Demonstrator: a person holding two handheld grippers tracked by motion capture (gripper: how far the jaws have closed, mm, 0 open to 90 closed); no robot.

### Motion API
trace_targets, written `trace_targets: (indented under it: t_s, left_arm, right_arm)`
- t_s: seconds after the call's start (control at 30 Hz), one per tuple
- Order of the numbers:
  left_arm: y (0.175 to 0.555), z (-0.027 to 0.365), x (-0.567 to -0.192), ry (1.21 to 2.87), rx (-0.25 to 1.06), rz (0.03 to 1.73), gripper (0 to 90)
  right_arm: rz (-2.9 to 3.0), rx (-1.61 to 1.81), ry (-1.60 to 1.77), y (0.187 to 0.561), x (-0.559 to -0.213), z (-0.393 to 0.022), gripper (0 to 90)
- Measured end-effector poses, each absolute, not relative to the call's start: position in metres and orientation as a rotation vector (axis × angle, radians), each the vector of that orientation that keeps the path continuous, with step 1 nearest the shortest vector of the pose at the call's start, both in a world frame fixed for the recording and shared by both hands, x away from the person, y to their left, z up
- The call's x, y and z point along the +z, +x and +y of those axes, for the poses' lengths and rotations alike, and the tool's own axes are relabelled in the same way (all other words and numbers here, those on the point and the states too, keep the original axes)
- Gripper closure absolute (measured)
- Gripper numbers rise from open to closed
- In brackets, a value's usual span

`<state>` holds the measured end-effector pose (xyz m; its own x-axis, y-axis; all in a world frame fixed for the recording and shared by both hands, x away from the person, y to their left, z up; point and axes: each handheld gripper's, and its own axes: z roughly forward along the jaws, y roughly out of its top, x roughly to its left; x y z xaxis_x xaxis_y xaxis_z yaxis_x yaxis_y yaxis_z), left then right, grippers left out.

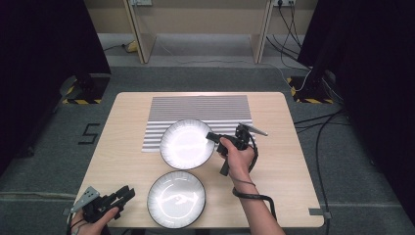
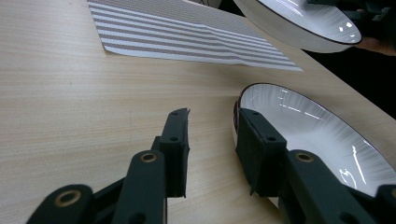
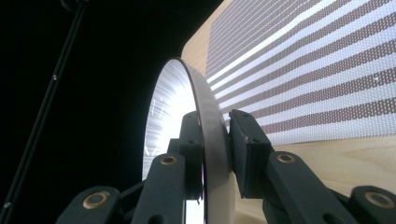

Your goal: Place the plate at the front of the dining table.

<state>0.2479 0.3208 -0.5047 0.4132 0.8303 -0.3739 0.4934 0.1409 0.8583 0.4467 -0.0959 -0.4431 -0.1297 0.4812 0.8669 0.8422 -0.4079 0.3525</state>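
Your right gripper [image 1: 213,136] has its jaws closed on the right rim of the far plate [image 1: 187,144], one jaw inside the bowl and one under the outer wall, as the right gripper view shows with the rim [image 3: 210,135] clamped between the pads. That plate sits partly on the striped mat [image 1: 198,108] at the far middle of the table [image 1: 127,147], and it seems tilted or lifted off the mat, though the glare makes that hard to confirm. Keep the grip square across the rim and well seated, since a glazed plate held by one edge will want to pivot and slip; move slowly and keep the plate close to level if you carry it. If you mean to stack it, bring it over the near plate [image 1: 176,198], centre it, and lower until it rests before letting go. Your left gripper [image 1: 122,196] waits at the near left, jaws partly open and holding nothing; in the left gripper view one jaw stands just beside the near plate's rim [image 2: 243,93], so keep it clear of the landing or use it to steady that plate. Both plates look empty: white inside, dark rim, no food or cutlery.
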Motion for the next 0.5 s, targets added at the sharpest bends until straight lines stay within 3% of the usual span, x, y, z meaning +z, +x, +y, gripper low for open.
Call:
trace_targets:
  t_s: [0.5]
  left_arm:
    - [0.2482,0.3208,-0.505,1.512,0.361,1.229,63.6]
  right_arm:
    - [-1.466,-1.538,-1.844,0.4569,-0.4431,-0.0965,75.4]
